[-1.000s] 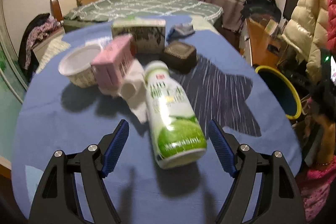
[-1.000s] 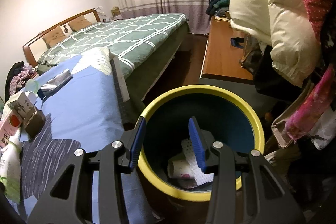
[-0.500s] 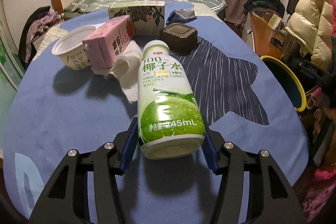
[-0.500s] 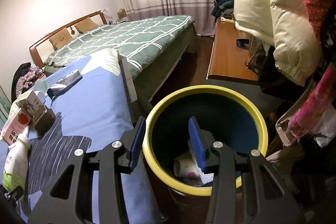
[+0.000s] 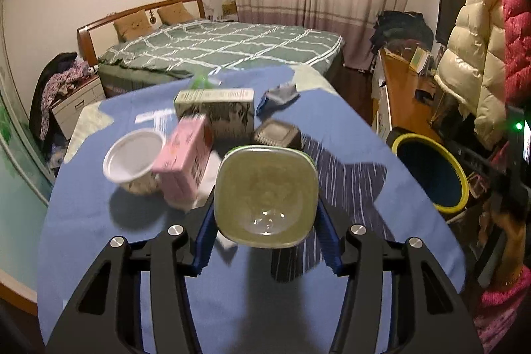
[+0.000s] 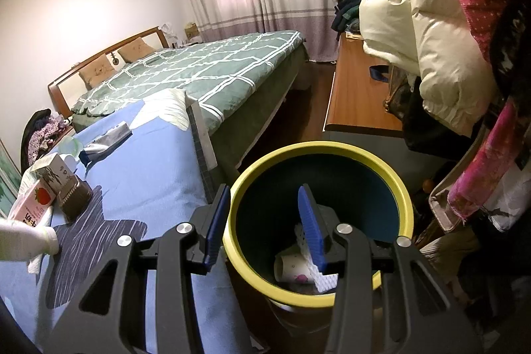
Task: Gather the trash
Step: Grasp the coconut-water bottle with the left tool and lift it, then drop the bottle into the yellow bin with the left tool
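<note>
My left gripper (image 5: pixel 265 241) is shut on the coconut water bottle (image 5: pixel 265 198) and holds it lifted above the blue table (image 5: pixel 99 238), its base facing the camera. The bottle's white neck also shows in the right wrist view (image 6: pixel 23 241) at the left edge. Behind it lie a pink carton (image 5: pixel 186 158), a white cup (image 5: pixel 132 158), a green-white box (image 5: pixel 215 111) and a brown box (image 5: pixel 277 135). My right gripper (image 6: pixel 262 221) is open and empty over the yellow-rimmed bin (image 6: pixel 391 184), which holds a paper cup (image 6: pixel 292 267).
The bin (image 5: pixel 461 178) stands right of the table. A bed (image 5: pixel 219 48) lies behind, a wooden desk (image 6: pixel 358 95) and hanging coats (image 6: pixel 424 32) at the right. A grey pouch (image 5: pixel 278 95) lies at the table's far edge.
My left gripper closed on the bottle and lifted it, tipping its base towards the camera. My right gripper stayed open over the bin, shifting slightly.
</note>
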A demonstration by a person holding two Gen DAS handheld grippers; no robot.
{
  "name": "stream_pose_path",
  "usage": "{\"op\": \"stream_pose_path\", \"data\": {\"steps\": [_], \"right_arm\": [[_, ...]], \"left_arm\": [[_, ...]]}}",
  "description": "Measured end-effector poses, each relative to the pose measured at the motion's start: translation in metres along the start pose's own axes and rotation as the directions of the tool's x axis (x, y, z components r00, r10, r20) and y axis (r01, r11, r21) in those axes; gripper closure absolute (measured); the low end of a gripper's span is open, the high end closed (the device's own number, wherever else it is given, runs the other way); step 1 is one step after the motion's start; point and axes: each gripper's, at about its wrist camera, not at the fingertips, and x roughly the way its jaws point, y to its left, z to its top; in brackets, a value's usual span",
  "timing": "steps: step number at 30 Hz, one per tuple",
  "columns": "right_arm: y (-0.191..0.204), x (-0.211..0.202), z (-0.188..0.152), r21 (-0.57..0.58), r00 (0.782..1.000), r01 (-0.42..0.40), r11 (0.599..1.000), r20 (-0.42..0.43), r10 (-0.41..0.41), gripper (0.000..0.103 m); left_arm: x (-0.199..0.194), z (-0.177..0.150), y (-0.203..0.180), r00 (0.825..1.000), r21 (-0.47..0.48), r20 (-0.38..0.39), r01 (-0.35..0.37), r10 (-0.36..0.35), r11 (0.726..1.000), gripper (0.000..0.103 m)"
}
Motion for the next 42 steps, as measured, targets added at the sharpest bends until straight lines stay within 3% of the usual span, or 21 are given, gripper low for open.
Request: {"op": "stream_pose_path", "data": {"steps": [11,23,29,35,37,42], "right_arm": [[-0.011,0.0,0.002,0.015,1.0,0.008,1.0,0.0,-0.008,0.062],[-0.021,-0.005,0.003,0.018,1.0,0.013,1.0,0.006,-0.013,0.062],[-0.04,-0.015,0.002,0.032,0.999,0.038,0.999,0.019,-0.038,0.062],[-0.07,-0.026,0.0,0.055,0.996,0.088,0.995,0.026,-0.089,0.062],[-0.079,-0.029,-0.002,0.061,0.995,0.099,0.993,0.025,-0.1,0.062],[-0.099,-0.034,-0.007,0.077,0.992,0.125,0.989,0.015,-0.127,0.062]], "left_arm": [[0.024,0.039,-0.008,1.0,0.006,0.022,0.014,-0.014,1.0,0.052],[0.003,0.056,-0.036,0.995,0.063,0.063,0.074,-0.078,0.995,0.052],[-0.002,0.074,-0.082,0.98,0.131,0.069,0.175,-0.185,0.976,0.052],[0.008,0.092,-0.151,0.948,0.198,0.041,0.303,-0.316,0.932,0.052],[0.016,0.097,-0.179,0.929,0.214,0.013,0.358,-0.369,0.909,0.052],[0.043,0.099,-0.238,0.914,0.248,-0.02,0.397,-0.405,0.884,0.052]]}}
